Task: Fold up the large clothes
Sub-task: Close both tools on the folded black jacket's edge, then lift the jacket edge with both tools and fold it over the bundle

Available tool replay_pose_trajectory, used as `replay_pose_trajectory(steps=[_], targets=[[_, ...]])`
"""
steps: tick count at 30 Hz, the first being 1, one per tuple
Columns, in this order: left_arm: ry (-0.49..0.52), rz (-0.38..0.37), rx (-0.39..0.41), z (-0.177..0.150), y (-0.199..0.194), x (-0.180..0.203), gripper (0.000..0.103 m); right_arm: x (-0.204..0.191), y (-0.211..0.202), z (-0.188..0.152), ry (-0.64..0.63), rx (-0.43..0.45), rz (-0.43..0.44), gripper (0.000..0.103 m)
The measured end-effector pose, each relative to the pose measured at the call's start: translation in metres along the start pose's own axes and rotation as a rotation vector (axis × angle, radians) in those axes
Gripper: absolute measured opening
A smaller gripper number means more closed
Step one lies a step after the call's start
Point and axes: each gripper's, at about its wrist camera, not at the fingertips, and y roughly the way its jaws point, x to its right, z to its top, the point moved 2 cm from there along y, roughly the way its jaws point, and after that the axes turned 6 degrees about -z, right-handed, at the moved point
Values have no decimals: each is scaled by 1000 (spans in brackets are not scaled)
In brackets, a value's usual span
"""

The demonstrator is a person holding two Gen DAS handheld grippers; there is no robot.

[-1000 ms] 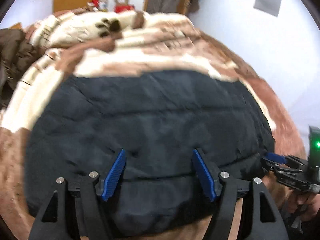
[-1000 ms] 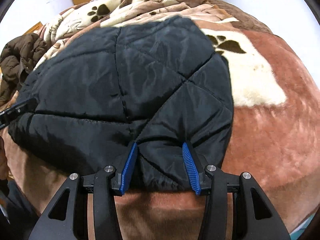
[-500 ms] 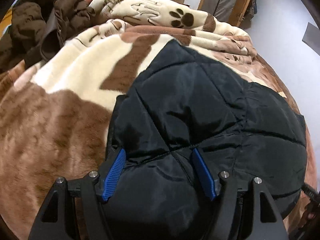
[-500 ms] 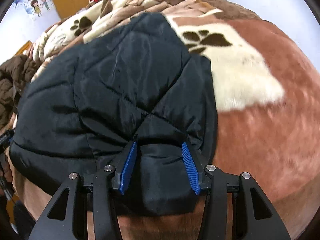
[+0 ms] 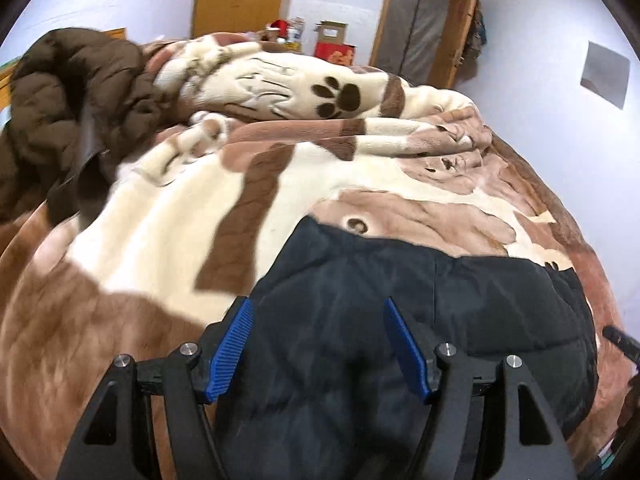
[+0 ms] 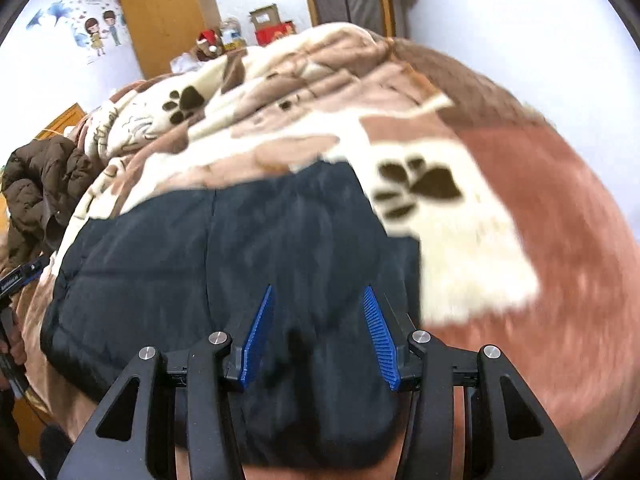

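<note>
A black quilted jacket (image 5: 460, 300) lies folded on a brown and cream paw-print blanket (image 5: 160, 240). My left gripper (image 5: 316, 304) is at the jacket's near left corner. Puffy fabric fills the gap between its blue pads, and it looks shut on that bunch. In the right wrist view the jacket (image 6: 240, 240) swells up between the pads of my right gripper (image 6: 318, 290), which is shut on the near right corner. That near edge hangs low under the fingers. The left gripper's tip (image 6: 22, 276) shows at the jacket's left edge, and the right gripper's tip (image 5: 618, 342) shows at the far right.
A brown puffer coat (image 5: 72, 100) is heaped at the bed's far left. The blanket (image 6: 540, 200) bunches into folds towards the far end. Boxes (image 5: 334, 42), a wooden door and walls stand behind. A person's hand (image 6: 16, 348) is at the left edge.
The left gripper went from over the jacket's middle to its left corner. Both views have tilted up, showing more of the room. The jacket's near edge now sits deeper between the right fingers.
</note>
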Motion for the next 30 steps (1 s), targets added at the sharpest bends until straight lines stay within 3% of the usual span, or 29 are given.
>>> replay_pose_trajectory(steps=[3, 6, 10, 15, 17, 21, 23, 26, 30], targets=[[-25, -6, -97, 1, 45, -7, 62, -1, 30, 10, 6, -37, -13, 47], [-37, -10, -143, -13, 72, -10, 63, 6, 71, -3, 15, -153, -38, 47], [-40, -20, -130, -13, 65, -9, 62, 4, 75, -12, 1, -144, -35, 47], [-30, -4, -61, -8, 18, -20, 62, 10, 40, -3, 9, -77, -27, 49], [-52, 15, -67, -14, 10, -33, 62, 12, 25, -9, 0, -57, -13, 60], [-83, 33, -121, -42, 14, -52, 64, 17, 30, -39, -23, -105, -29, 62], [-139, 3, -146, -54, 22, -59, 65, 29, 42, -49, 31, -144, -27, 67], [-208, -25, -160, -60, 35, -65, 68, 42, 59, -52, 110, -191, 14, 72], [-214, -13, -165, -52, 30, -59, 64, 38, 57, -44, 103, -214, -2, 73]])
